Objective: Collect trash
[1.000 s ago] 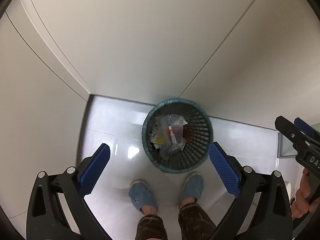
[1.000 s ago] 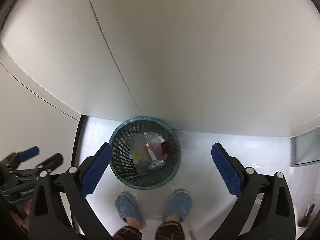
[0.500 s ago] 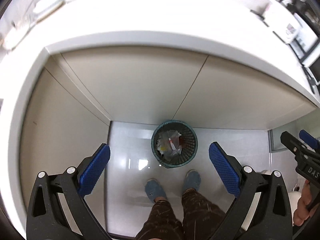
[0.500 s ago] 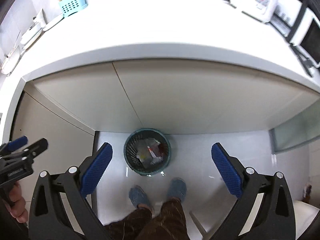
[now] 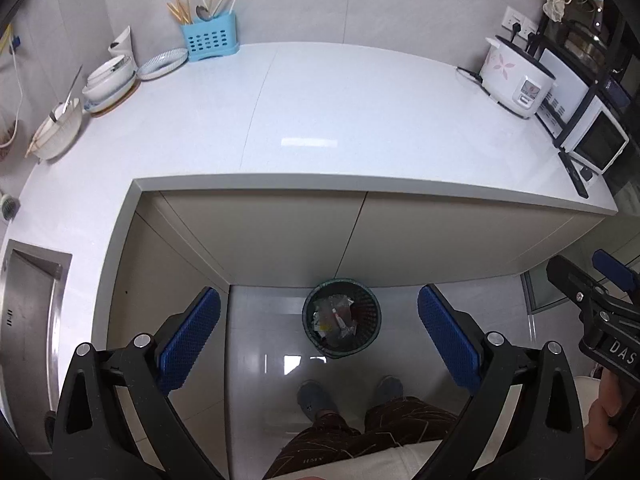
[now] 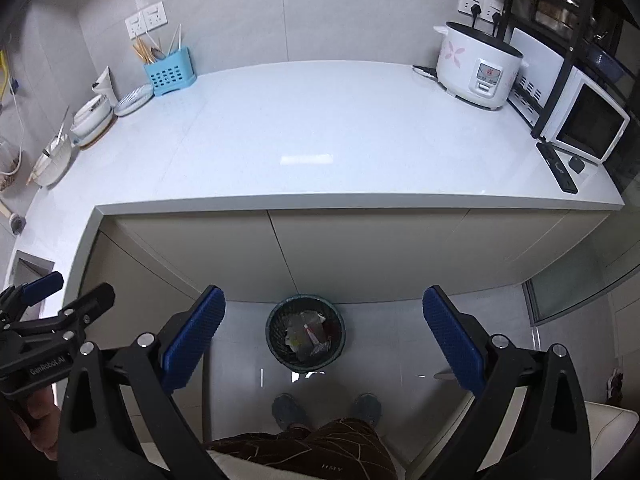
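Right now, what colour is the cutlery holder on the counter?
Light blue cutlery holder, clearest in the left wrist view.

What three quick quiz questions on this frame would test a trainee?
1. True or false: the left gripper holds a wrapper.
2. Where is the trash bin? A) on the countertop B) on the floor by the cabinets C) in the sink
3. Fill in: beside the microwave stands a white rice ____.

Key: 1 false, both grippers' jaws are open and empty; 2 B; 3 cooker.

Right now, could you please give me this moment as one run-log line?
left gripper: open, empty | right gripper: open, empty | trash bin: on floor, holds wrappers | countertop: no trash seen
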{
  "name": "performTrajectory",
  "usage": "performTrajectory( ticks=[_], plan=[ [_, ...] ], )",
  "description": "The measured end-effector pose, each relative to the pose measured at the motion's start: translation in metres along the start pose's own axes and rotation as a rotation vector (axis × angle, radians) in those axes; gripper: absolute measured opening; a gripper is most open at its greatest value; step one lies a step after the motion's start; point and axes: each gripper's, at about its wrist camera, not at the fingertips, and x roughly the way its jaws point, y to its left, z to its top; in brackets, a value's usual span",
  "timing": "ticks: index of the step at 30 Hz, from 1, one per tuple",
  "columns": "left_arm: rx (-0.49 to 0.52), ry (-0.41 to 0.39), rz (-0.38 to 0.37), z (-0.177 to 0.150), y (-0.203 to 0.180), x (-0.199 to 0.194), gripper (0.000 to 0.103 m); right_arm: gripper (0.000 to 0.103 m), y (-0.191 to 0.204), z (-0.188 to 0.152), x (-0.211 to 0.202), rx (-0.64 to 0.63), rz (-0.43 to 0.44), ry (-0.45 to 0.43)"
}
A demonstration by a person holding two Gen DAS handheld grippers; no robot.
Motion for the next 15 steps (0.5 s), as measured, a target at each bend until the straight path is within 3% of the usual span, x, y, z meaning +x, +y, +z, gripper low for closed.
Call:
performTrajectory(
  ticks=[15],
  plan=[
    [-0.021, -0.021, -0.002, -0.0001, -0.0091, -0.0094, 0.097, 0.095, -0.0036, 0.0019, -0.0045, -0.021, 0.018, 0.012]
  ],
)
